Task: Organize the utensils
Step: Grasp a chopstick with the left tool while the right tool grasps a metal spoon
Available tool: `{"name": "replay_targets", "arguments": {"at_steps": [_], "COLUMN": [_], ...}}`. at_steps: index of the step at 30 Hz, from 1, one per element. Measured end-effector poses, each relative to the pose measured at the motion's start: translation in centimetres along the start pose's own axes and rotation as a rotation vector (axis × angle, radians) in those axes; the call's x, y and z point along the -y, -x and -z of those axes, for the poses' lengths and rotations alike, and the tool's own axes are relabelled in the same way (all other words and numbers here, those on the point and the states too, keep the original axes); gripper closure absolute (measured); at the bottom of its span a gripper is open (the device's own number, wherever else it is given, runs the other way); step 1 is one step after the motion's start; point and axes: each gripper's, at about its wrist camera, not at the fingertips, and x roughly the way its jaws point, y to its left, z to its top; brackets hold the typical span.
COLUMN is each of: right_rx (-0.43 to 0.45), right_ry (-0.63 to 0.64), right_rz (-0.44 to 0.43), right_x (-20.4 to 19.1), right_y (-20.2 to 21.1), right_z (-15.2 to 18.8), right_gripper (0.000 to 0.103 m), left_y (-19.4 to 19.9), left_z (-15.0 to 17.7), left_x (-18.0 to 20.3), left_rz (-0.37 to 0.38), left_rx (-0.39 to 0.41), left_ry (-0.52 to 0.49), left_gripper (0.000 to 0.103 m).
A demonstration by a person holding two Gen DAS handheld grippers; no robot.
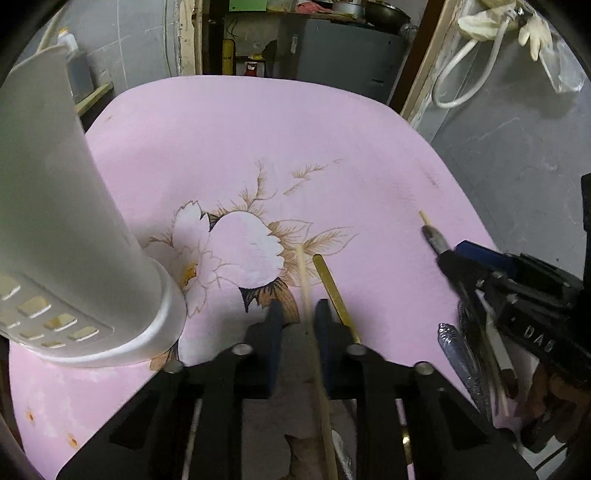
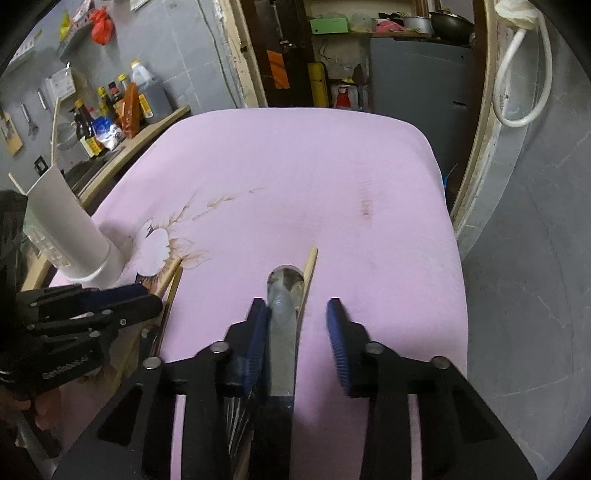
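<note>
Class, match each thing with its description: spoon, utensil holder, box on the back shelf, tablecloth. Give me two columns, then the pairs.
Things
1. spoon
2. utensil holder
3. box on the back shelf
4. tablecloth

Descriptions
A. green
B. pink with a flower print
C. lies between the fingers of the right gripper
D. white, stands at the left edge of the table

Pairs: 1-C, 2-D, 3-A, 4-B
</note>
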Motion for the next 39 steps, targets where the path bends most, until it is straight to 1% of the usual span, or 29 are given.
{"name": "replay_targets", "arguments": {"at_steps": [1, 2, 3, 11, 17, 21, 24, 30, 34, 35, 38, 39], "right_rx": [0.000, 0.000, 0.002, 0.024, 0.024, 0.006, -0.008, -0.030, -0.055, -0.064, -0.080, -0.077], "right_ry": [-0.004, -0.008, -0.010, -0.042, -0.051, -0.028, -0.045, -0.007, -0.006, -0.005, -0.017, -0.027], "right_rz": [-0.001, 0.001, 0.001, 0.019, 0.033, 0.077, 0.072, 0.099, 0.100, 0.111, 0.141, 0.146], "right_x": [0.1, 0.3, 0.4, 1.2, 1.3, 0.8, 0.7, -0.4, -0.8, -1.0, -1.2, -1.0], "right_y": [0.0, 0.1, 0.1, 1.1, 1.8, 1.8, 1.5, 0.8, 0.1, -0.1, -0.1, 0.2], "right_z": [0.0, 0.1, 0.1, 0.6, 1.3, 1.2, 1.0, 0.8, 0.3, 0.0, -0.1, 0.1], "right_gripper": [0.081, 0.084, 0.084, 0.085, 0.085, 0.087, 0.085, 0.084, 0.082, 0.082, 0.083, 0.085], "left_y": [0.0, 0.1, 0.1, 0.6, 1.5, 1.5, 1.5, 1.2, 0.9, 0.7, 0.6, 0.6], "left_z": [0.0, 0.0, 0.1, 1.2, 2.5, 2.3, 2.2, 1.7, 1.4, 1.2, 1.0, 1.0], "left_x": [-0.2, -0.4, -0.5, -1.0, -1.8, -1.7, -1.5, -1.0, -0.6, -0.3, -0.1, -0.3], "left_rz": [0.005, 0.011, 0.016, 0.022, 0.041, 0.044, 0.042, 0.035, 0.025, 0.021, 0.014, 0.021], "left_rx": [-0.004, -0.005, -0.006, 0.000, -0.006, -0.019, -0.034, -0.049, -0.052, -0.054, -0.064, -0.065], "left_ry": [0.007, 0.016, 0.023, 0.048, 0.062, 0.058, 0.057, 0.048, 0.035, 0.032, 0.023, 0.026], "left_gripper": [0.097, 0.098, 0.098, 0.099, 0.099, 0.099, 0.099, 0.099, 0.099, 0.099, 0.099, 0.099]}}
